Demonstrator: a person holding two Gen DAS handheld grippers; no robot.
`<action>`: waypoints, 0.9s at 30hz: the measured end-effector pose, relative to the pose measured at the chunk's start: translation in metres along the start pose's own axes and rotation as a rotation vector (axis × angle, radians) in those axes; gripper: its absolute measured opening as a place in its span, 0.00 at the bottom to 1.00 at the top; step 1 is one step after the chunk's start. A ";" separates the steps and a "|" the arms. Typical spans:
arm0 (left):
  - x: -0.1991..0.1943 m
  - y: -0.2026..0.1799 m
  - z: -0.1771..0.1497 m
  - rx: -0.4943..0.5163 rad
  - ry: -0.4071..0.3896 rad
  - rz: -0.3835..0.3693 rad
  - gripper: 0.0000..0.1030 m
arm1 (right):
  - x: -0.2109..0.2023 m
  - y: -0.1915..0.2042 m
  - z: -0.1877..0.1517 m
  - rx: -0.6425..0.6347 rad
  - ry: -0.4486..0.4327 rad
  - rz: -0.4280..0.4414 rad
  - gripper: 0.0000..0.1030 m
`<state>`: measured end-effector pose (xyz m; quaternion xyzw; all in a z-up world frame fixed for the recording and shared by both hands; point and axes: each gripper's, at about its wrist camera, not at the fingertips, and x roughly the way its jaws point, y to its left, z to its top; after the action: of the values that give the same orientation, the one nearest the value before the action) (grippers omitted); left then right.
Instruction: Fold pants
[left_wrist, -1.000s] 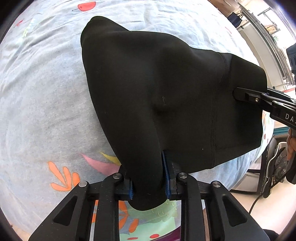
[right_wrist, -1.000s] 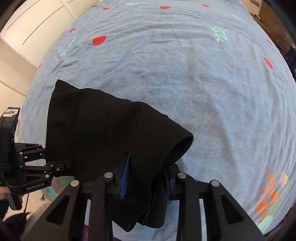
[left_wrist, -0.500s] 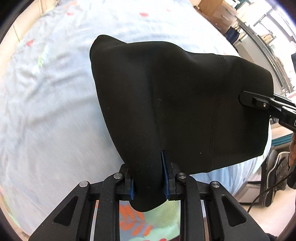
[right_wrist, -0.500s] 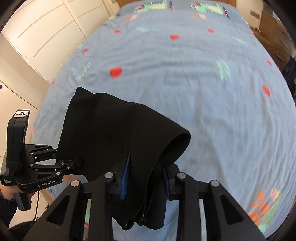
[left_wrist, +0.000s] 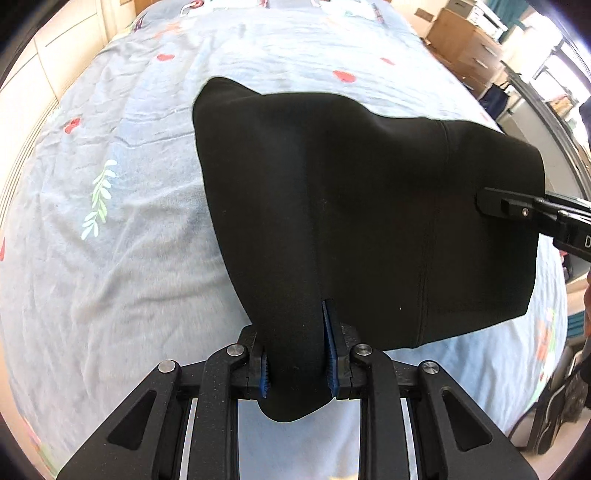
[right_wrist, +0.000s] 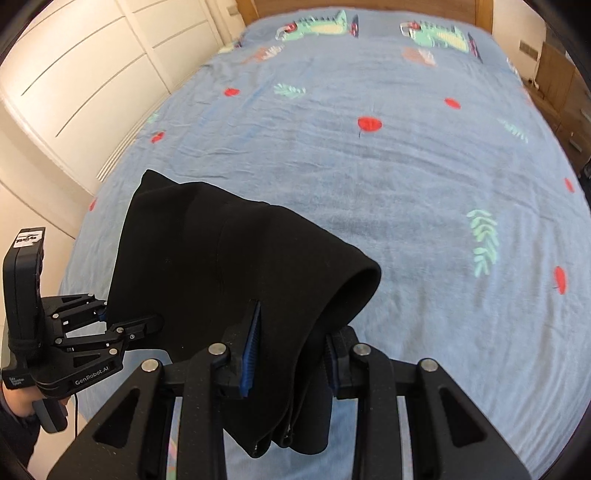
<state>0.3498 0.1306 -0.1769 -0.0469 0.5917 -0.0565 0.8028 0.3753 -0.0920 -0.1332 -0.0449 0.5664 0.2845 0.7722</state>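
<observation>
At the bottom centre of your left wrist view, your left gripper (left_wrist: 295, 354) is pinching a bunched corner of the black pants (left_wrist: 351, 206), and the blue pads (left_wrist: 328, 354) press the cloth from both sides. At the bottom centre of the right wrist view, your right gripper (right_wrist: 288, 354) is pinching the other end in the same way, with several layers hanging down between its jaws. The pants (right_wrist: 207, 266) hang in the air between the two claws, above the near part of the blue bedsheet (right_wrist: 406, 166), and their long axis runs across from one claw to the other. The free cloth goes away from both claws, toward the upper part of each frame, so I judge the coming move as a lowering forward onto the bed. Both hands seem equally near to the cloth. The left view shows the flat wide face and a seam, with the right claw at the right edge. The right view shows the rolled open edge and the far headboard (right_wrist: 362, 7).
</observation>
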 end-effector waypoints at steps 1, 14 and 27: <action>0.006 0.004 0.002 -0.006 0.011 0.001 0.19 | 0.008 -0.004 0.000 0.018 0.012 0.008 0.00; 0.023 0.025 -0.010 -0.066 0.030 0.022 0.49 | 0.034 -0.032 -0.012 0.067 0.046 -0.133 0.84; 0.010 0.039 -0.029 -0.083 -0.006 0.113 0.97 | 0.022 -0.019 -0.021 0.029 -0.010 -0.191 1.00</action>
<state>0.3261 0.1670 -0.2003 -0.0469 0.5928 0.0137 0.8039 0.3713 -0.1077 -0.1655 -0.0863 0.5596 0.2016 0.7992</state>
